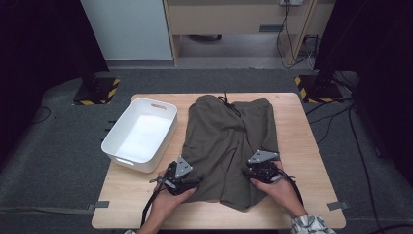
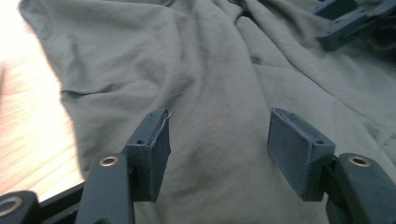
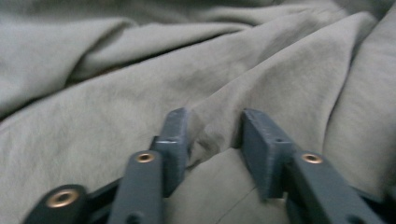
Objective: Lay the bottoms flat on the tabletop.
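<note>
High view: fixed above the near edge of the table [image 1: 292, 105], facing forward and down, far enough off to take in the whole top, the white bin [image 1: 140, 134] at left and floor beyond. Left gripper view: riding low over the olive shorts [image 2: 210, 70], looking along own jaws toward the right, close to the cloth, with the right gripper [image 2: 350, 21] at top right. Right gripper view: closer, pressed to folds of the same shorts, shared by all three.
</note>
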The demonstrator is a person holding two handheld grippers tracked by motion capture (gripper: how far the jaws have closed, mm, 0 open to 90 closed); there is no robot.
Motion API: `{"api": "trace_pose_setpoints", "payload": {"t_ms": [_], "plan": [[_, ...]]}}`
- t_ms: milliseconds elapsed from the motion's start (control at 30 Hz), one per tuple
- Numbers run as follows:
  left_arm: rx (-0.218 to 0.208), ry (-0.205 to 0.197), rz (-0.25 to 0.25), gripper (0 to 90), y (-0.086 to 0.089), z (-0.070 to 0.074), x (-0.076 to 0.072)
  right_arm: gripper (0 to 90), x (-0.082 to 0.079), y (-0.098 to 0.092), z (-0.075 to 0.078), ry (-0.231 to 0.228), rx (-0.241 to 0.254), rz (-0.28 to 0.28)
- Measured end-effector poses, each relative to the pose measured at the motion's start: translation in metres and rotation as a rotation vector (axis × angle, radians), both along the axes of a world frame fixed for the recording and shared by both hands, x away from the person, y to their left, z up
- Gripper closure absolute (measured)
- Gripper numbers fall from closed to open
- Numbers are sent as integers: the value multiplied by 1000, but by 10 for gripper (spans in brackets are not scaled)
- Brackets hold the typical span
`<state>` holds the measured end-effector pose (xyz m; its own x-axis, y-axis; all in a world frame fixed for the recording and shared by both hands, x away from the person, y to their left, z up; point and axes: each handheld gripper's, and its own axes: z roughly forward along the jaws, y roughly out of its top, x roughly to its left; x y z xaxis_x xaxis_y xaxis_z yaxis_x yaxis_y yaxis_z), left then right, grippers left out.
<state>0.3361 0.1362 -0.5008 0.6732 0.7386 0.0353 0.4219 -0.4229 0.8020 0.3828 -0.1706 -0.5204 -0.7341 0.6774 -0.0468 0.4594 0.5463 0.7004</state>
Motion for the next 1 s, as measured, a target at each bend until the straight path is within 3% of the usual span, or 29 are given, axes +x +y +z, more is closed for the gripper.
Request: {"api": "trace_pose_setpoints", "payload": {"t_ms": [133,233,500,600,667,800,867,1000], "plan": [[24,5,-32,408,-6,-5,0,815,1,0,-3,12,-21,14],[47,31,-52,463,-9,-10,2,879,2,-4,-3,21,-29,21],[109,89,-66,747,-11,-20,8,894,-2,-26,4,14,-54,-7],[109,100,-62,824,-10,-21,10,889,-4,-34,5,8,-61,-30],[99,99,-49,850,-8,-19,11,851,-6,-36,9,-9,-29,-22],[80,73,-38,825,-5,-14,9,700,-11,-24,23,-70,52,-16],[55,42,-18,707,-5,-10,7,661,-13,-15,28,-91,86,0],[44,8,-39,621,-8,-4,-1,706,-15,7,34,-127,110,54]]}}
